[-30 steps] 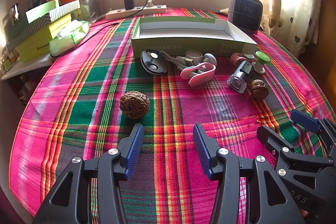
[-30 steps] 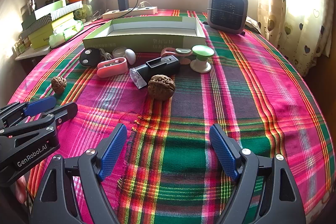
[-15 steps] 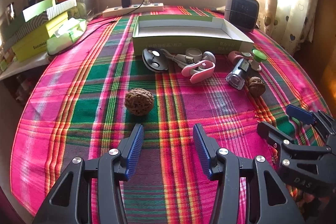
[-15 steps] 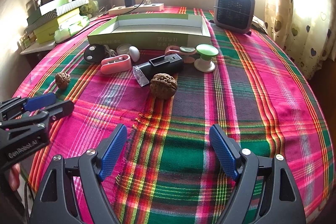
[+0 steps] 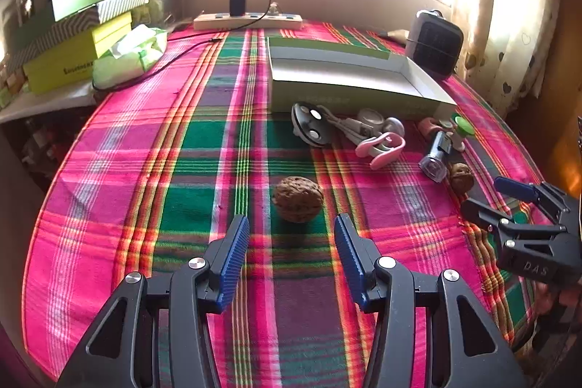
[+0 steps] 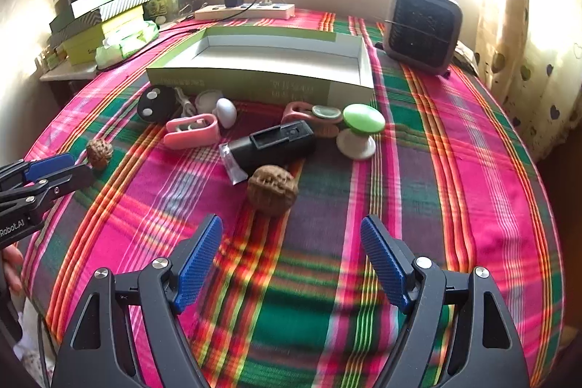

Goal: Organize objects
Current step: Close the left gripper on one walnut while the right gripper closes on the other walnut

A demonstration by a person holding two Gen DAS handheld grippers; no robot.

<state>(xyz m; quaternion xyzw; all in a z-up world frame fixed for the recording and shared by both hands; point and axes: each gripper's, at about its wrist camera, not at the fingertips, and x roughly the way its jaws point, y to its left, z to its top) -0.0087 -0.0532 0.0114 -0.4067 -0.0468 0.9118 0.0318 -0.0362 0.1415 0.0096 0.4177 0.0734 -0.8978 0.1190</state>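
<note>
A brown walnut (image 5: 298, 199) lies on the plaid tablecloth just ahead of my left gripper (image 5: 291, 235), which is open and lined up with it, not touching. A second walnut (image 6: 272, 190) sits a short way in front of my open right gripper (image 6: 291, 228), beside a black torch-like device (image 6: 276, 144). Behind them are a pink clip (image 6: 191, 131), a green-topped knob (image 6: 363, 120), a black round piece (image 6: 156, 104) and an empty green box (image 6: 254, 84). Each view shows the other gripper at its edge: the right gripper (image 5: 494, 200) and the left gripper (image 6: 69, 170).
A small grey heater (image 6: 422, 28) stands at the back right, a power strip (image 5: 247, 20) with a charger along the wall. Stacked green boxes (image 5: 72, 53) and a tissue pack (image 5: 127, 57) sit at the left. The table edge curves off on both sides.
The left gripper shifted so its walnut moved from left of the fingers to centred and nearer. The right gripper drew closer to its walnut. Both stayed open.
</note>
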